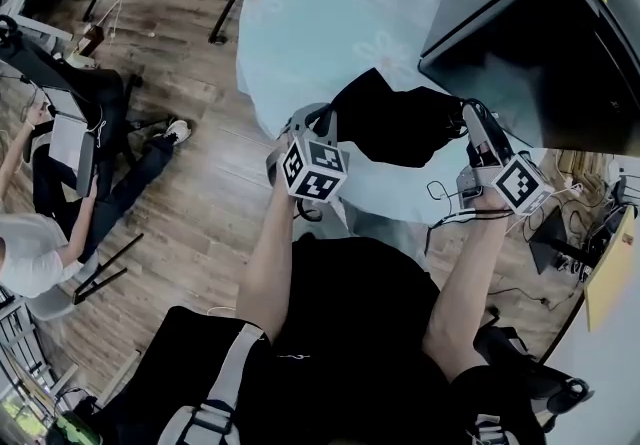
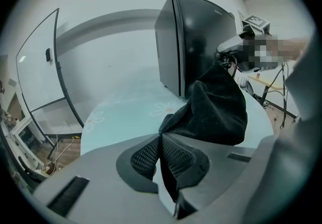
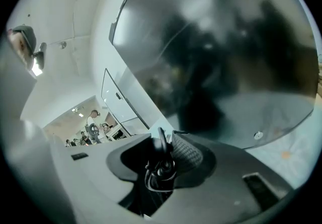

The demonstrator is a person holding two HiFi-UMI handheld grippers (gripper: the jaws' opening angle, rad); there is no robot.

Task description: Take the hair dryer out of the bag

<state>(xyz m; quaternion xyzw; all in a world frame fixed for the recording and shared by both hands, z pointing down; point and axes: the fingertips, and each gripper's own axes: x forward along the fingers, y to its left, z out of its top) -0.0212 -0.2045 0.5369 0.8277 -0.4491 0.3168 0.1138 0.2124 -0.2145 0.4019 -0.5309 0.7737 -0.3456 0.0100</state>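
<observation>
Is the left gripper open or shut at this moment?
Shut on the black bag: the left gripper has its fingers pressed together on a fold of the fabric.

Black box [image 1: 540, 53] crowds the right; table [image 1: 320, 23] seems open leftward.

Pale round table [image 1: 330, 13] (flower-printed), black cabinet [image 1: 530, 53]

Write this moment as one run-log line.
left gripper: shut on black cloth bag | right gripper: shut on black cord
</observation>
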